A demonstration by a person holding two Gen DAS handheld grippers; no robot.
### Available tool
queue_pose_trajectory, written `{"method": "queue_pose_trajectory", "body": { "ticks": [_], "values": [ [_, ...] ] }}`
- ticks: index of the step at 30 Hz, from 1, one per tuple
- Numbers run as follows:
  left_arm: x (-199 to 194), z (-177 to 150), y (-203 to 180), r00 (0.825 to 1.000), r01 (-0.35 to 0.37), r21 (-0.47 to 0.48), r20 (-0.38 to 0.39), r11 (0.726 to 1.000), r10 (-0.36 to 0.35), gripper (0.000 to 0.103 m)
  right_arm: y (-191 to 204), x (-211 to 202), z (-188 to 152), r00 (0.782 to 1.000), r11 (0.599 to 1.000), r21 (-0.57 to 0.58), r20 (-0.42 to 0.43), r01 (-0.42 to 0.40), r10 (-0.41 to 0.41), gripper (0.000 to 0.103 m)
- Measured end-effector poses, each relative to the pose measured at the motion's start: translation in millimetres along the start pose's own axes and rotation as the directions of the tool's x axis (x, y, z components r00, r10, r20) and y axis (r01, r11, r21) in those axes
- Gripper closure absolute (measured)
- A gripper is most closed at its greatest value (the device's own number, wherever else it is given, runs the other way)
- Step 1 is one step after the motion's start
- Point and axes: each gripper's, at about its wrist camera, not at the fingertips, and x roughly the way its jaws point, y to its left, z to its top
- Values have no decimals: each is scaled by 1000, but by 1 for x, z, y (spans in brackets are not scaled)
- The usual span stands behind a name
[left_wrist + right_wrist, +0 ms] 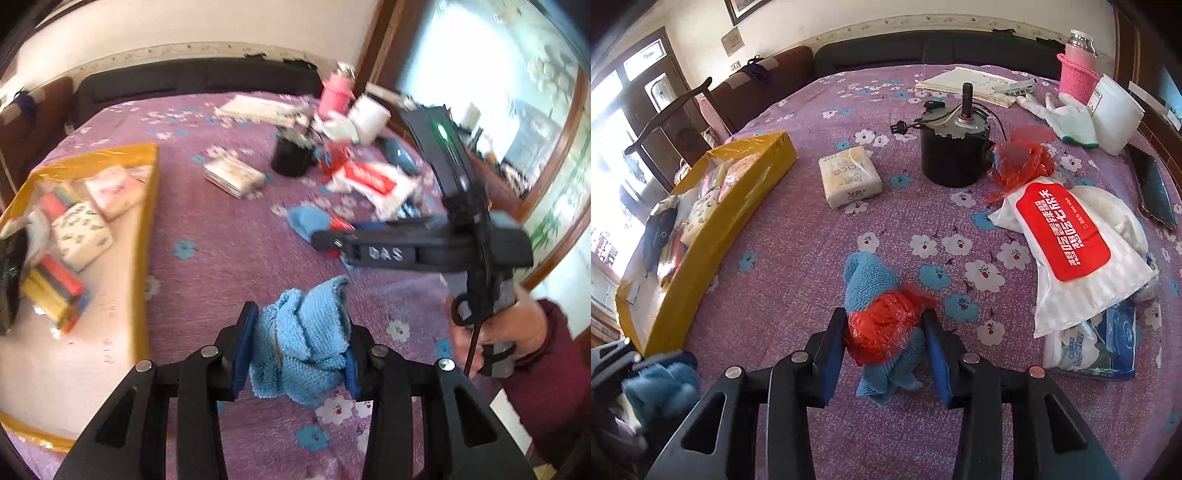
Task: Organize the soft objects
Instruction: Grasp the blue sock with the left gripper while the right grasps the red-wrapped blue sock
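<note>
A crumpled light-blue cloth (303, 339) is pinched in my left gripper (299, 328), which is shut on it just above the purple flowered bedspread (229, 251). My right gripper (884, 332) is shut on a second blue cloth (868, 280) wrapped in a red plastic bag (882, 325), lying on the bedspread. In the left wrist view the right gripper (328, 242) shows side-on, held by a hand (509, 328). A yellow box (738, 206) at the left holds tissue packs (85, 232) and coloured sponges (55, 291).
On the bed lie a tissue pack (849, 181), a black motor (955, 155), a white bag with a red label (1063, 232), a wipes pack (1108, 339), a phone (1156, 192), a white glove (1071, 118) and a pink bottle (1078, 70).
</note>
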Motion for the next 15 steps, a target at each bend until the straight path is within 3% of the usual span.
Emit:
{"method": "queue_pose_trajectory", "body": {
  "ticks": [8,15],
  "values": [
    [-46,-2,61,994,-62,-148,79,987,75,63,22,-28,6,997,999,-49,75,18,-14,60],
    [-82,-8,125,971,-190,-276,91,942,222,63,55,-36,20,995,993,-116,99,6,6,60]
  ]
}}
